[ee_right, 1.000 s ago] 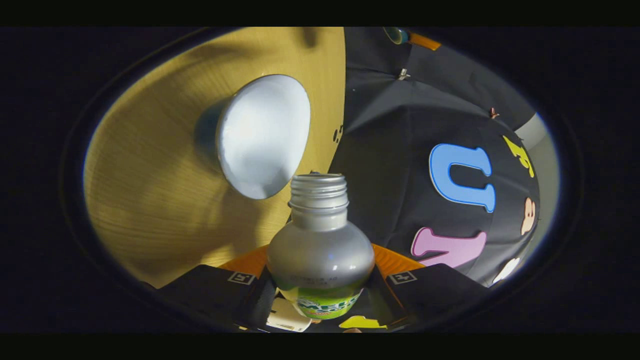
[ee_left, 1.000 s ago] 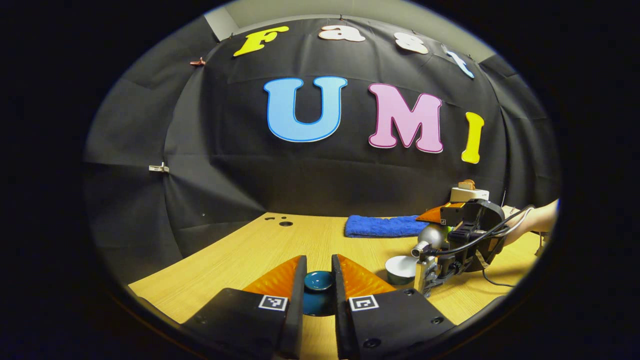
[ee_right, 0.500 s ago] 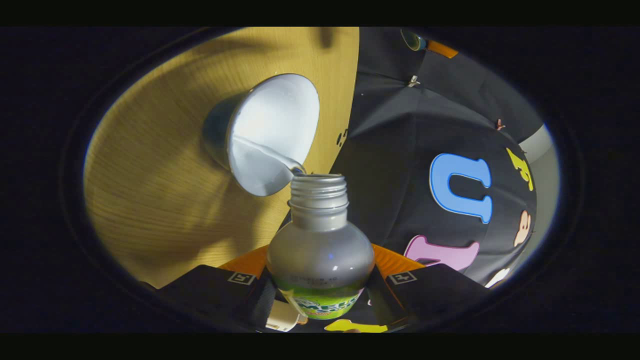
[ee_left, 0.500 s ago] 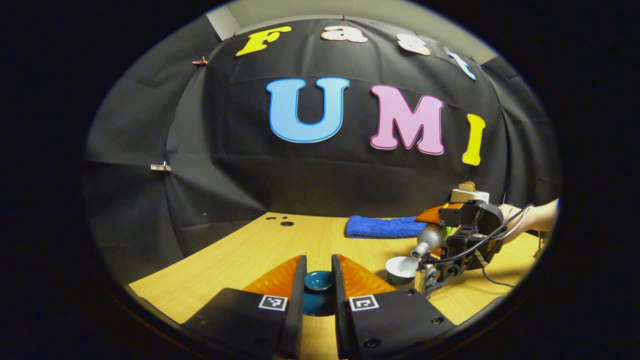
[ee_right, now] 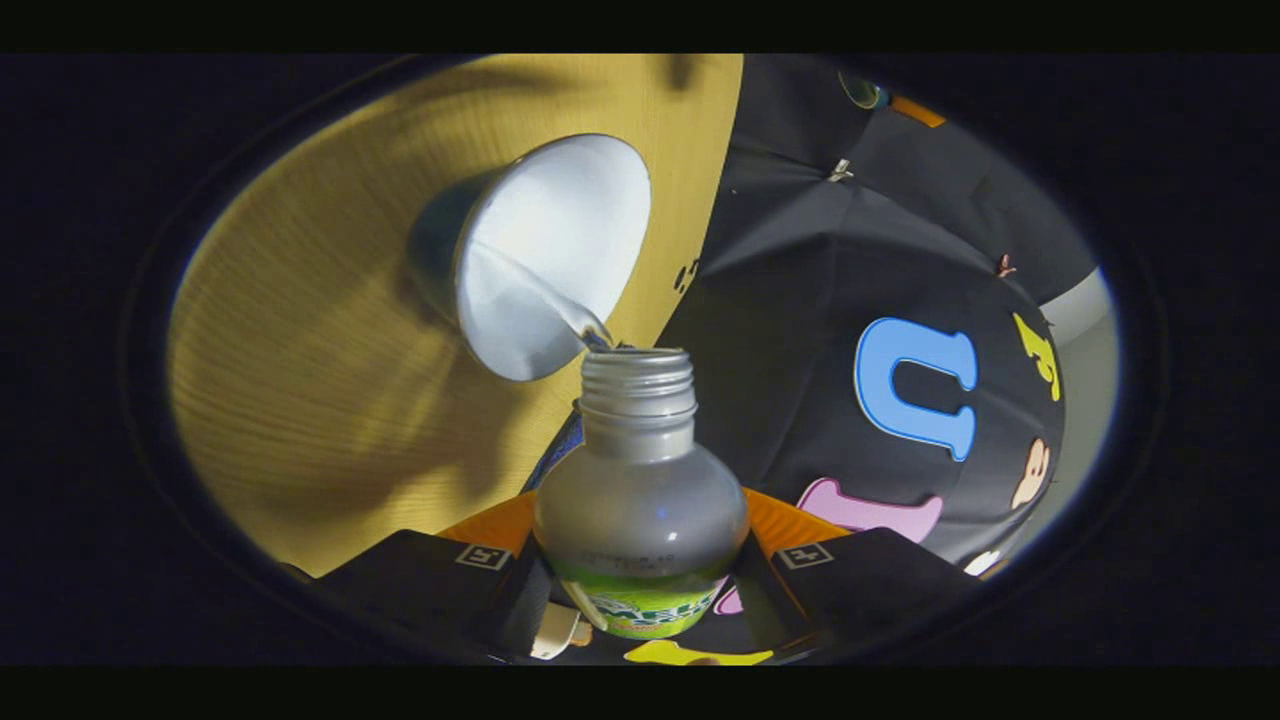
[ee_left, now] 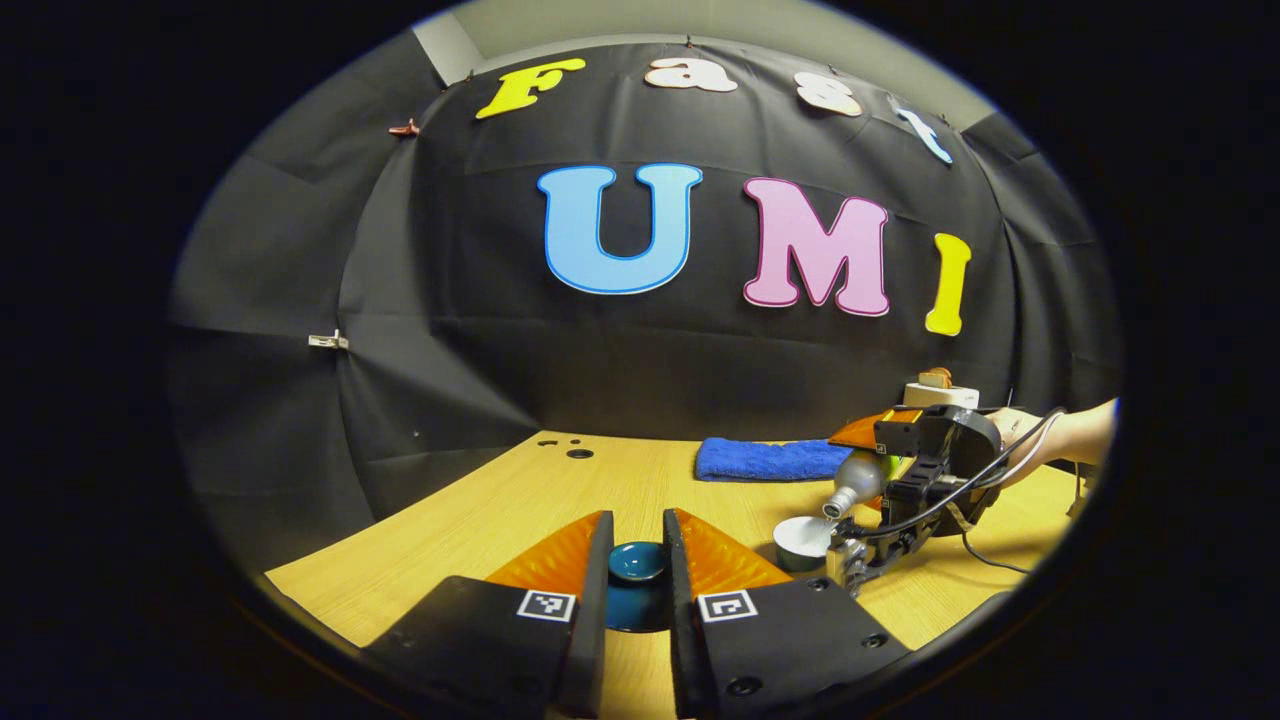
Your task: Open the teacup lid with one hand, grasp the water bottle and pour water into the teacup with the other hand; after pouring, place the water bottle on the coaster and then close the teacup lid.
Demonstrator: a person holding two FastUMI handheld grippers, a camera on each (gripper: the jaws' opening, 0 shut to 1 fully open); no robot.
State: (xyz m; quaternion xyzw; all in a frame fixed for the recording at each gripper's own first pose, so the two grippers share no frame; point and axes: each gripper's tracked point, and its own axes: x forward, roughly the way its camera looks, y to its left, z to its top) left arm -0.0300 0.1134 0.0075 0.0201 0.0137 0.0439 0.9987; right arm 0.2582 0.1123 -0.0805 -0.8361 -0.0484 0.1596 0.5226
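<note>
Pouring stage, water entering the cup. The black cloth booth wall backs a wooden table (ee_left: 560, 500), whose far edge carries a folded blue towel (ee_left: 765, 458) and, toward its right end, a small white box (ee_left: 940, 394); two dark holes sit near the table's far left corner. Nearer the right edge, the right gripper (ee_right: 640, 575) is clamped on the water bottle (ee_right: 640, 500), both fingers pressing its lower body, and a hand (ee_left: 1010, 425) steers it. Compared with a second ago, when the uncapped neck merely pointed at a dry white interior, the bottle is now tipped further and a thin stream runs from its mouth into the open teacup (ee_right: 540, 255), pooling against the cup's inner wall; pouring is therefore judged to be under way, with the coaster placement and lid closing still ahead. At the table's near edge, the left gripper (ee_left: 637, 560) holds the teacup lid (ee_left: 637, 562) clear of the cup, its fingers closed against the lid's dark knob.
</note>
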